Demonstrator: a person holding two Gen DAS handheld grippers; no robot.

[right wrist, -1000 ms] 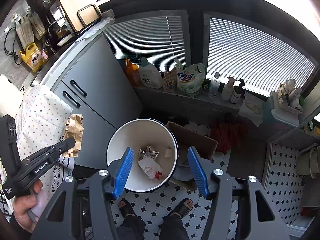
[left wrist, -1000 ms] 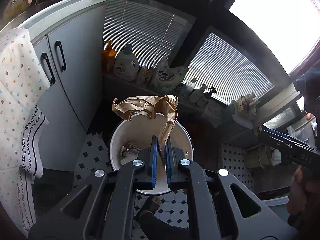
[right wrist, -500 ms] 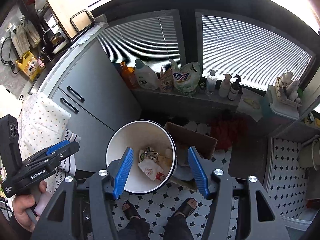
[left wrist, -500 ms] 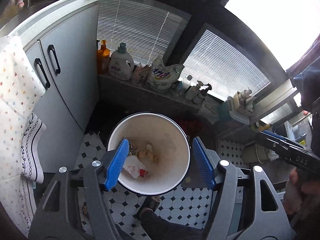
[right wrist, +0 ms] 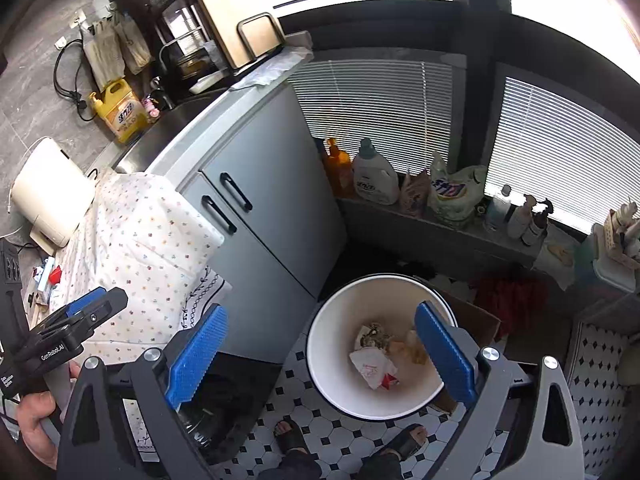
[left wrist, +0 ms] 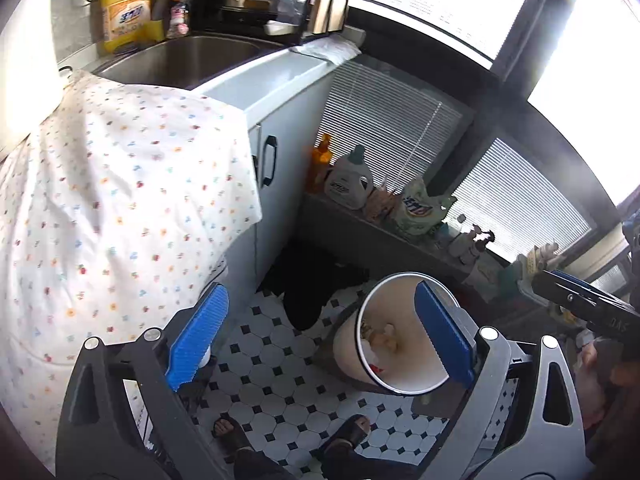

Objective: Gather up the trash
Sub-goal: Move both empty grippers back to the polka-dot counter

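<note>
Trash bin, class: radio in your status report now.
Left claw open, empty. Right claw open, empty. White bin on tiled floor, crumpled trash inside. Nothing blocking the bin mouth.

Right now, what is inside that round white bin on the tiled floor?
The round white bin holds crumpled wrappers: a white one with red print, a dark patterned one and brownish paper. The right gripper's blue finger covers part, and anything underneath is hidden.
</note>
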